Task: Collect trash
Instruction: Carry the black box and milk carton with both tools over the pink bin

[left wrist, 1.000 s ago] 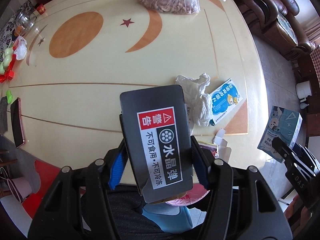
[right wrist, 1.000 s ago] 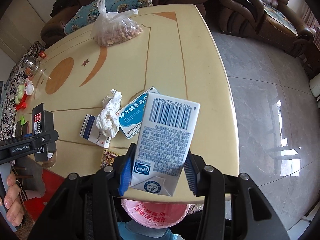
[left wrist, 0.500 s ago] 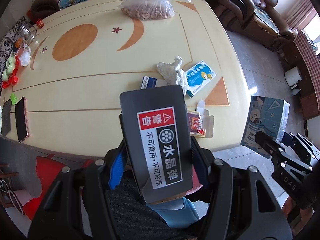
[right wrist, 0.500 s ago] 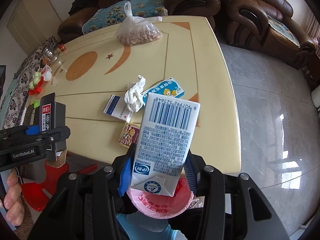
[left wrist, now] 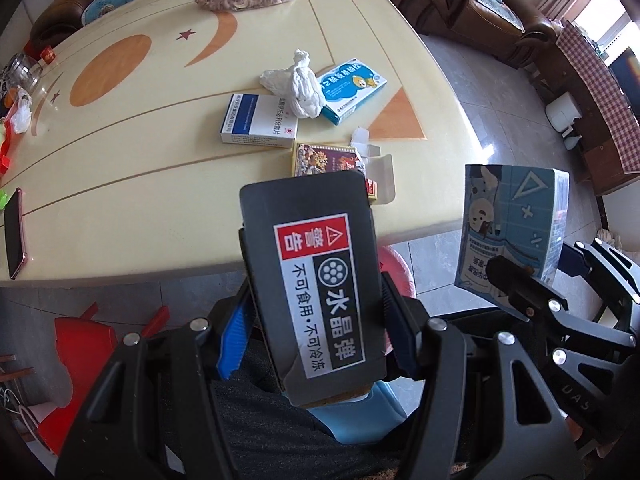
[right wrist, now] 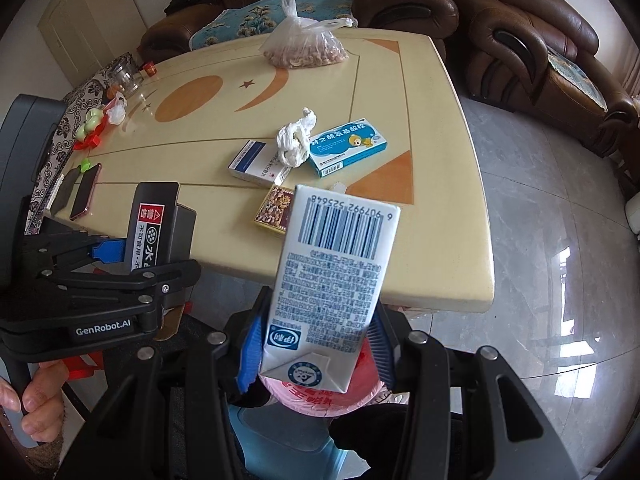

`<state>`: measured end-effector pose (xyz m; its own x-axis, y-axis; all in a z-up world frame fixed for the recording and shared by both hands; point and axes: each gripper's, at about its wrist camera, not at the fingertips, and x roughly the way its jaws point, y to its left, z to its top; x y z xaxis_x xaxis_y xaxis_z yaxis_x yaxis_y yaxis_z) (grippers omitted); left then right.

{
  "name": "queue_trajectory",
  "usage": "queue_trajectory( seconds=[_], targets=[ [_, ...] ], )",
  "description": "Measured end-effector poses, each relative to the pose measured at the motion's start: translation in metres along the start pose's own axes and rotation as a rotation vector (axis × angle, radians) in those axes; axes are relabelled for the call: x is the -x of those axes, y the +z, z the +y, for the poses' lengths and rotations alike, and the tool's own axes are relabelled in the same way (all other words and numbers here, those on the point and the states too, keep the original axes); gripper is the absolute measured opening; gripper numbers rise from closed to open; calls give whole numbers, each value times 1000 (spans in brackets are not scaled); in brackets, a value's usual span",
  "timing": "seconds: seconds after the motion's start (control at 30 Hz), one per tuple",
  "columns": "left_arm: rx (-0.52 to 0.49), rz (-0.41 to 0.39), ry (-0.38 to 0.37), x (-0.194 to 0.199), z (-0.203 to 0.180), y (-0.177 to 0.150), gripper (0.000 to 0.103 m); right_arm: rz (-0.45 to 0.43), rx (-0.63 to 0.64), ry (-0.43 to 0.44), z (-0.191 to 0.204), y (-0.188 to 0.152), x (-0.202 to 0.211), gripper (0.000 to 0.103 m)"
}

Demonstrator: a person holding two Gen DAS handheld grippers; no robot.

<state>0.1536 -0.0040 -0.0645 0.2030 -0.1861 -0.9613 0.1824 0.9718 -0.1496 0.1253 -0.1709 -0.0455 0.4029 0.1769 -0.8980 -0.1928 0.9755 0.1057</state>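
1. Our left gripper (left wrist: 316, 316) is clamped on a black box (left wrist: 312, 280) with a red-and-white warning label. The box hides most of both pads, and its lower end covers whatever sits directly beneath it.
2. Our right gripper (right wrist: 316, 346) is clamped on a milk carton (right wrist: 332, 276), barcode end up. The carton blocks the near table edge behind it and part of the pink bin (right wrist: 320, 398) below, whose rim peeks out under the carton's folded bottom.
3. From the left wrist, the pink bin is only a sliver beside the black box, below the table edge; we cannot make out its opening there.
4. The left view shows the carton's other face, blue with cartoon drawings, which the right view never shows. The right view shows the side of the black box and a hand (right wrist: 28, 404) on the left gripper's handle, cut off at the picture's edge.
5. Still on the table (left wrist: 120, 168) are a crumpled tissue (left wrist: 298, 88), a blue medicine box (left wrist: 352, 90) touching it, a white-and-blue box (left wrist: 258, 126) partly under it, and a patterned small box (left wrist: 324, 160) near the edge. The black box hides part of that patterned box in the left view; the carton does so in the right view.
6. A bag of nuts (right wrist: 304, 50) lies at the far end of the table; in the left view its top is cut off.
7. A phone (left wrist: 14, 234) lies by the table's left edge.
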Motion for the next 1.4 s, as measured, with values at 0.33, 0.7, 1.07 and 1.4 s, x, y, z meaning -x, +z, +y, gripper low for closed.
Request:
queue_trajectory(
  seconds=[0.33, 0.7, 1.07, 1.4],
  targets=[
    [-85, -38, 41, -33, -18, -38, 58, -3, 52, -11, 8, -38, -22, 45],
    [-139, 7, 49, -97, -23, -89, 58, 53, 17, -13, -2, -93, -78, 45],
    [-141, 127, 15, -165, -22, -113, 58, 120, -39, 0, -19, -122, -137, 45],
    [-93, 237, -66, -223, -1, -117, 58, 175, -53, -25, -27, -135, -195, 45]
  ],
)
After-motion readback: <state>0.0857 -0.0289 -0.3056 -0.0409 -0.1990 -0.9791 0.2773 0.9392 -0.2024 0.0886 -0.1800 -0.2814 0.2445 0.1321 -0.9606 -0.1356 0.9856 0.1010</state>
